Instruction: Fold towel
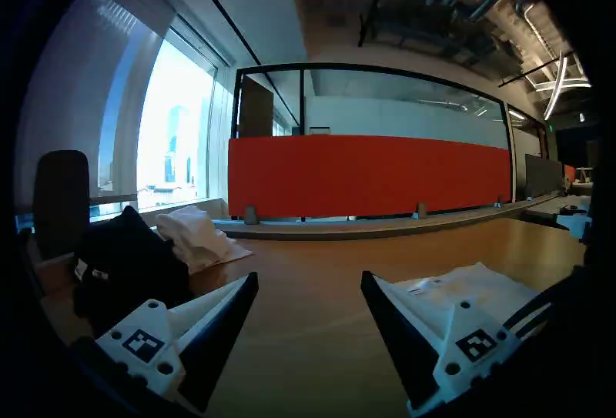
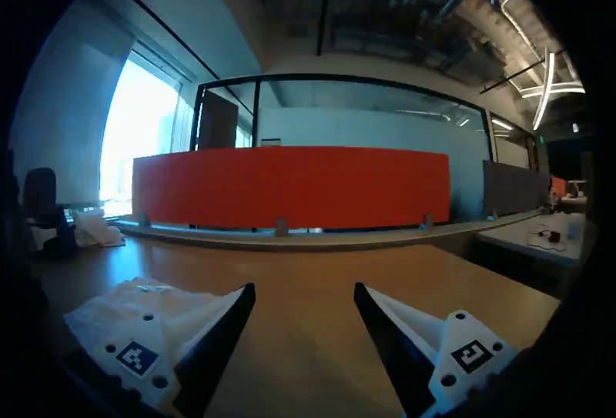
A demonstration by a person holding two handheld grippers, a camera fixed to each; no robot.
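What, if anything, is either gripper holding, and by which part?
Nothing is held. The left gripper and right gripper have open, empty jaws; the white towel lies on the table.

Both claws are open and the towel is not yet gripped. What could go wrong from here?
1. The towel lies to one side of the left claw, partly behind a finger, so a grab may miss its edge.
2. It lies flat on the table, so the right claw might scrape wood or pinch only one layer.
3. The white pile could be grabbed instead.
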